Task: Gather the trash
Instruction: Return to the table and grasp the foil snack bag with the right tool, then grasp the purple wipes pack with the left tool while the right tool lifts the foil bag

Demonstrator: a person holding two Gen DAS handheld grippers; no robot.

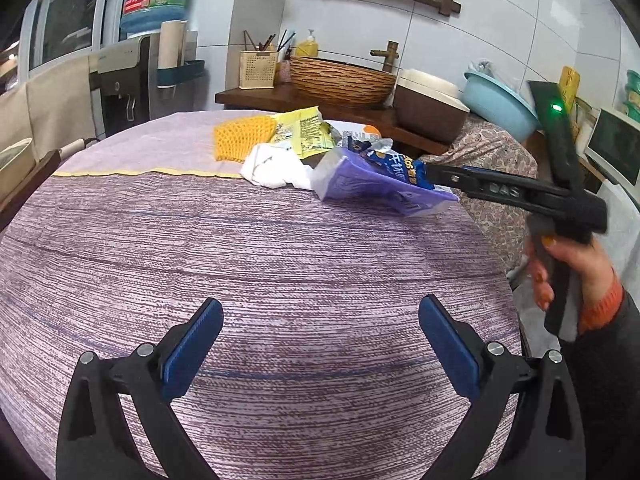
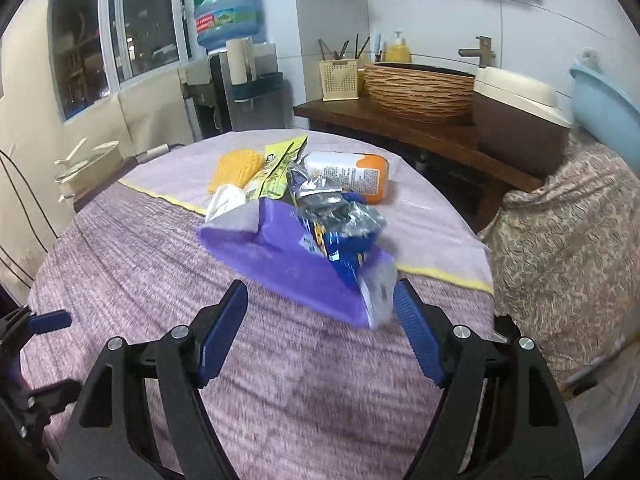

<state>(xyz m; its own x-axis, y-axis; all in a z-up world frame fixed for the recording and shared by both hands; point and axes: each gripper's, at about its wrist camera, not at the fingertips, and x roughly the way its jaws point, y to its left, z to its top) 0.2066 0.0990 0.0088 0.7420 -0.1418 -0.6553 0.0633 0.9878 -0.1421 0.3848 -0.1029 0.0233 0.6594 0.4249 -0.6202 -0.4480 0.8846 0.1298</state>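
A heap of trash lies at the far side of the round table [image 1: 280, 260]: a purple packet [image 2: 288, 256] [image 1: 360, 188] with a crumpled blue snack wrapper [image 2: 340, 240] [image 1: 394, 162] on it, white tissue [image 1: 276, 166], a yellow wrapper [image 1: 304, 132], yellow foam netting [image 1: 236, 136] and a white-and-orange pack [image 2: 352, 174]. My right gripper [image 2: 320, 328] is open; the purple packet's near corner lies by its right pad, not pinched. Seen from the left wrist, the right gripper [image 1: 434, 174] reaches in from the right. My left gripper [image 1: 320, 340] is open over bare cloth, well short of the heap.
Behind the table a dark wooden counter [image 2: 400, 128] carries a wicker basin [image 1: 340, 80], a utensil holder [image 1: 258, 70] and a brown bin [image 1: 430, 108]. A water dispenser [image 1: 124, 80] stands at the back left. A floral-covered surface [image 2: 568, 220] with a blue tub [image 1: 500, 104] borders the right.
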